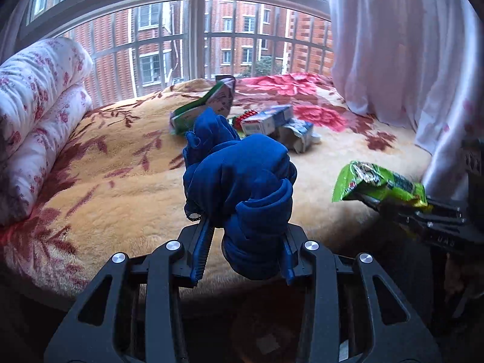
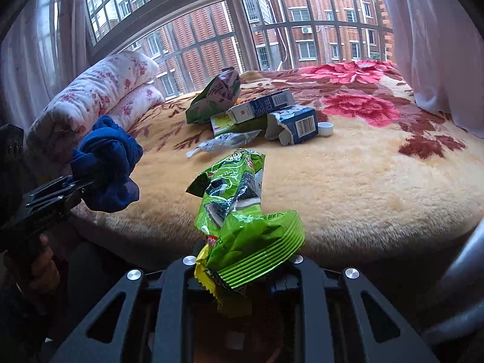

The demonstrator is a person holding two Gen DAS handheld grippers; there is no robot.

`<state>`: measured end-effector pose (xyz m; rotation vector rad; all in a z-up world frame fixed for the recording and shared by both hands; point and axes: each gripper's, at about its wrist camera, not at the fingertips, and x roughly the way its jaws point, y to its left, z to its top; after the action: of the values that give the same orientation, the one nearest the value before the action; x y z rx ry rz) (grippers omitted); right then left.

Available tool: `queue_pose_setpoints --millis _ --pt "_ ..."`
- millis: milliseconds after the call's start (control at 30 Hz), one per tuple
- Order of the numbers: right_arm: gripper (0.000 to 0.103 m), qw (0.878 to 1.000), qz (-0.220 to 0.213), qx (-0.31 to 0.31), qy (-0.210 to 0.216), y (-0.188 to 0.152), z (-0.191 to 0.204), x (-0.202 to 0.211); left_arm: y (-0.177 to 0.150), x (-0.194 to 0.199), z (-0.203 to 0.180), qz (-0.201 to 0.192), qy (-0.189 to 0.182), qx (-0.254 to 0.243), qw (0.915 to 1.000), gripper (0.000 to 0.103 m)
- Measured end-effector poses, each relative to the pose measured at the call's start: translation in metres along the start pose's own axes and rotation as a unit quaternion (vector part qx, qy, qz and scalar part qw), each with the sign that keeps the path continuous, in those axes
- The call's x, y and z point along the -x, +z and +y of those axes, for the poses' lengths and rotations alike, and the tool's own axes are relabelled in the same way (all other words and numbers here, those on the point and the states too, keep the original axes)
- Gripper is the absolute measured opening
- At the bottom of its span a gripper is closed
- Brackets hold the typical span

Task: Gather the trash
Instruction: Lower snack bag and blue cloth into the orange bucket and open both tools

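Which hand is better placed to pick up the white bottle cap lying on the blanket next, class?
Neither is free: the left gripper holds a bundled blue cloth and the right gripper a crumpled green snack wrapper. Once emptied, probably the right: the white bottle cap lies on its side.

both wrist cameras sit just off the bed's [image 1: 121, 166] near edge, angled down across it toward the window [image 2: 211, 30]. the left view stands left of the right; both share the trash pile [image 2: 257, 115] mid-bed, fairly near.
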<state>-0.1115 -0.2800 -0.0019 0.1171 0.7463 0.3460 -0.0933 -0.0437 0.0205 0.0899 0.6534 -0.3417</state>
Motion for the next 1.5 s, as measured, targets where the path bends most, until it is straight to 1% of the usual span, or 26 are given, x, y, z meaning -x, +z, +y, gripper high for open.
queue_pose_setpoints --millis 67,200,267,367,533,667,733,900,1067,1200,1267,1300,1333,1367,1400,1500 --pt "0.023 1.0 0.013 0.009 0.012 -0.012 0.002 0.007 -0.018 0.002 -0.006 0.015 -0.006 -0.021 0.9996 0.037" --pt "0.023 0.998 0.039 0.041 0.028 -0.039 0.011 0.013 -0.049 0.001 -0.015 0.051 -0.028 -0.049 0.9971 0.037" --pt "0.023 0.996 0.06 0.05 0.035 -0.051 0.015 0.01 -0.062 -0.001 -0.021 0.066 -0.043 -0.061 0.995 0.037" --pt "0.023 0.993 0.095 0.049 0.043 -0.07 0.019 0.003 -0.082 -0.01 -0.028 0.104 -0.06 -0.073 0.9901 0.037" --pt "0.023 0.987 0.148 0.045 0.043 -0.095 0.017 -0.016 -0.116 -0.034 -0.034 0.178 -0.075 -0.088 0.9772 0.038" --pt "0.023 0.98 0.193 0.038 0.028 -0.108 0.011 -0.044 -0.127 -0.07 -0.029 0.243 -0.071 -0.066 0.9651 0.038" --pt "0.023 0.975 0.218 0.033 0.022 -0.112 0.009 -0.061 -0.13 -0.087 -0.026 0.266 -0.066 -0.061 0.9597 0.038" --pt "0.023 0.964 0.261 0.04 0.019 -0.122 0.007 -0.095 -0.135 -0.118 -0.033 0.295 -0.054 -0.08 0.9506 0.038" --pt "0.023 0.957 0.285 0.056 0.02 -0.126 0.01 -0.114 -0.14 -0.14 -0.04 0.314 -0.059 -0.097 0.9427 0.038" --pt "0.024 0.951 0.302 0.059 0.02 -0.128 0.009 -0.123 -0.144 -0.147 -0.039 0.327 -0.064 -0.098 0.9377 0.038" --pt "0.028 0.949 0.31 0.055 0.02 -0.13 0.007 -0.127 -0.15 -0.145 -0.037 0.333 -0.067 -0.094 0.936 0.046" --pt "0.04 0.948 0.313 0.054 0.022 -0.13 0.007 -0.13 -0.149 -0.146 -0.036 0.334 -0.062 -0.093 0.9359 0.058" --pt "0.054 0.948 0.314 0.055 0.02 -0.129 0.007 -0.132 -0.148 -0.147 -0.035 0.335 -0.057 -0.093 0.936 0.069" --pt "0.059 0.948 0.313 0.056 0.015 -0.129 0.006 -0.133 -0.148 -0.147 -0.034 0.333 -0.052 -0.093 0.9367 0.074" --pt "0.061 0.949 0.31 0.057 0.011 -0.128 0.006 -0.132 -0.147 -0.147 -0.033 0.333 -0.051 -0.092 0.9372 0.078" --pt "0.061 0.95 0.308 0.057 0.009 -0.126 0.004 -0.13 -0.148 -0.146 -0.03 0.335 -0.051 -0.086 0.9369 0.078"
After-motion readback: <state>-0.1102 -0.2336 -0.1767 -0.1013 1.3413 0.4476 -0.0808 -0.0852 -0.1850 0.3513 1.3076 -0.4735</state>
